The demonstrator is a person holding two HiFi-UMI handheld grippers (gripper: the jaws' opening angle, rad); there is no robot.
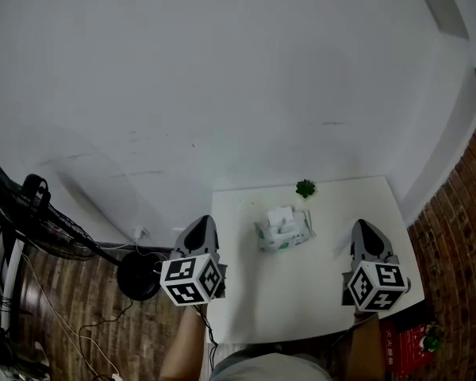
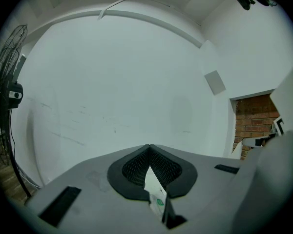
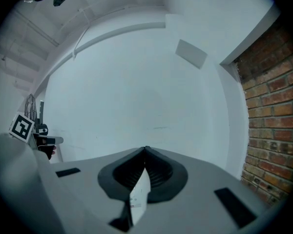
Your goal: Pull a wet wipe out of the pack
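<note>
I am holding the left tool (image 1: 201, 230) with its jaws pressed together, tips meeting at a point in the left gripper view (image 2: 149, 146). A thin white slip with a green mark is showing in the slit behind the tips, and I cannot tell what it is. The left tool is hanging at the table's (image 1: 301, 300) left edge, its marker cube (image 1: 192, 280) partly out over the wooden floor.

I am holding the right tool (image 1: 364, 232) closed too, its tips touching in the right gripper view (image 3: 145, 148), with a similar white slip sitting behind them. It is hovering over the table near the right edge and is pointing toward the pale wall.

The pack of wet wipes (image 1: 284, 230) is lying on the table between the two tools, apart from both and nearer the far edge than the near one, with something white showing at its top. A small green thing (image 1: 305, 188) is sitting at the far edge, just beyond the pack. A fan (image 1: 40, 217) is standing on the floor off the table's left side.
</note>
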